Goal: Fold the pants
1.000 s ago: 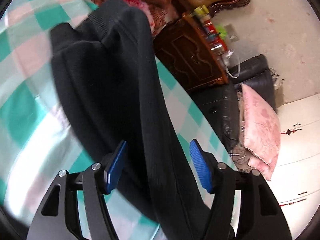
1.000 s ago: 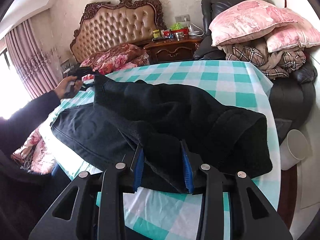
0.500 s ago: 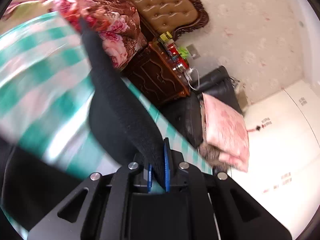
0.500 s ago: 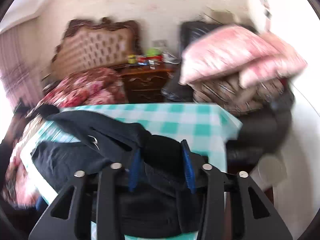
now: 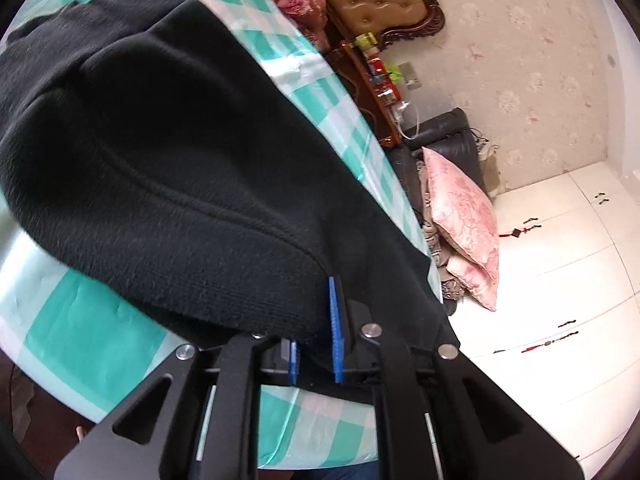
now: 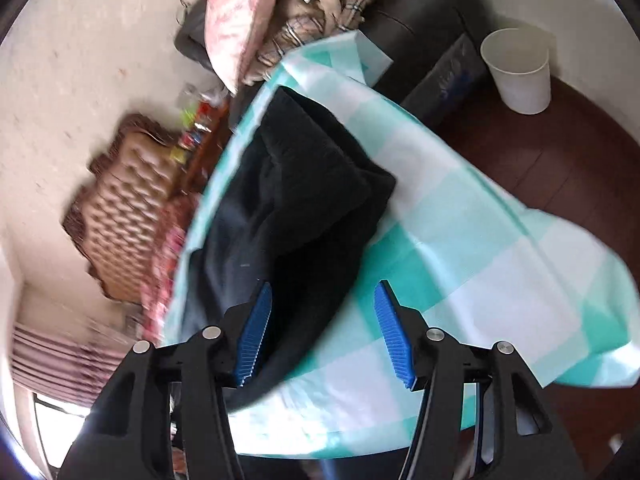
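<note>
The black pants (image 5: 168, 148) lie folded in a thick bundle on the table with the green-and-white checked cloth (image 5: 88, 332). My left gripper (image 5: 316, 344) is shut on the near edge of the pants; cloth fills the gap between its blue pads. In the right wrist view the pants (image 6: 304, 200) lie across the cloth (image 6: 480, 264). My right gripper (image 6: 326, 336) is open above the near end of the pants and holds nothing; the cloth edge lies between its pads (image 6: 394, 340).
A dark wooden nightstand (image 5: 376, 96) with small bottles, a tufted headboard (image 5: 376, 4), a dark chair with pink pillows (image 5: 464, 204) and white wardrobe doors (image 5: 560, 280) are beyond the table. A white bin (image 6: 518, 70) stands on the wooden floor right of the table.
My right gripper has opened and let go of the pants, and its view has swung downward. My left gripper, shut on the pants half a second ago, has carried its end over onto the bundle.
</note>
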Motion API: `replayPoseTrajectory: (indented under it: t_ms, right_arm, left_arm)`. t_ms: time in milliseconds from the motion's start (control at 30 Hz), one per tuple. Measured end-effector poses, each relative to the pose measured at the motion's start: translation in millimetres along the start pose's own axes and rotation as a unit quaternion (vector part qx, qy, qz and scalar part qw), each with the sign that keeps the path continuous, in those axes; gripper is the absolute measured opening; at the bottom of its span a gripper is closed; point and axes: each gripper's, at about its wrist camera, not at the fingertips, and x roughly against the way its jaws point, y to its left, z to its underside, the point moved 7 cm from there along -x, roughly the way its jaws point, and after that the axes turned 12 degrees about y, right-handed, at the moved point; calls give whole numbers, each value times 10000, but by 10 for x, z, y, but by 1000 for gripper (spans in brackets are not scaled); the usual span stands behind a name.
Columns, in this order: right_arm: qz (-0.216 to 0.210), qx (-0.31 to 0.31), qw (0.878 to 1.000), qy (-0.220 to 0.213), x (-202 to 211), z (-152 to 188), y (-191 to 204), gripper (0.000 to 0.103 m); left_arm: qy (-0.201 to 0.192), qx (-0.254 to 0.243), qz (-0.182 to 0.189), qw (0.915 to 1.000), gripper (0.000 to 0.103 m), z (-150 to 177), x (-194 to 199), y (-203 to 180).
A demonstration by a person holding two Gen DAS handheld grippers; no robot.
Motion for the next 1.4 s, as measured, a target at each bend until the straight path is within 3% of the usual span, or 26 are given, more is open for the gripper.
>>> replayPoseTrajectory:
  t_ms: [67, 133, 267, 500, 600, 667, 733, 767, 867, 967, 1033, 1100, 1167, 1233, 1333, 1400]
  right_arm:
    - [-107, 3, 9999, 15, -27, -26, 93, 64]
    - [-132, 38, 9999, 29, -77, -71, 186, 64]
    - [-144, 54, 9999, 41, -160, -107, 242, 65]
    - [-66, 216, 9997, -86, -218, -272, 368, 65]
    - [41, 178, 9998, -2, -288, -315, 352, 60]
    - [246, 172, 9995, 38, -320, -330, 340, 41]
    - [443, 314, 9985, 30, -312, -363, 402, 31]
    - [542, 379, 9978, 44, -308, -387, 446, 24]
    - [795, 299, 9962, 182, -333, -561, 629, 20]
    - [827, 170, 9961, 249, -444, -998, 1018, 18]
    - [791, 414, 9960, -57, -441, -1312, 1302, 15]
    - [658, 536, 9948, -560, -249, -1412, 1479, 15]
    - [305, 913, 9918, -835, -48, -1208, 1589, 15]
    - [708, 898, 9902, -808, -43, -908, 1301, 15]
    - [1148, 329, 9923, -339, -235, -642, 585, 15]
    - [1491, 237, 9885, 23, -422, -550, 313, 14]
  left_arm:
    - [25, 15, 87, 10000, 23, 32, -3, 49]
    - [20, 90, 161, 9998, 24, 27, -14, 90]
    - [-174, 380, 405, 9983, 37, -31, 106, 217]
    - [-466, 882, 750, 9922, 38, -231, 312, 467]
    - [-575, 1173, 843, 9878, 32, -259, 378, 594]
    - [-663, 1199, 733, 9879, 14, -272, 470, 648]
    - [-732, 1242, 644, 9875, 10, -307, 542, 676]
    - [-711, 1176, 499, 9892, 10, -354, 558, 639]
    - [-494, 1028, 47, 9935, 9, -704, 512, 384]
    - [-144, 674, -475, 9965, 9, -1332, 309, -108]
    - [-181, 562, -441, 9973, 8, -1721, 244, -423]
    - [-476, 465, -185, 9976, 8, -1856, 468, -730]
    - [-768, 73, 28, 9970, 8, -1647, 740, -891]
    - [-736, 125, 204, 9970, 8, -1319, 822, -682]
    - [-300, 657, -192, 9972, 8, -773, 554, 178]
    - [79, 910, -397, 9950, 8, -588, 340, 566]
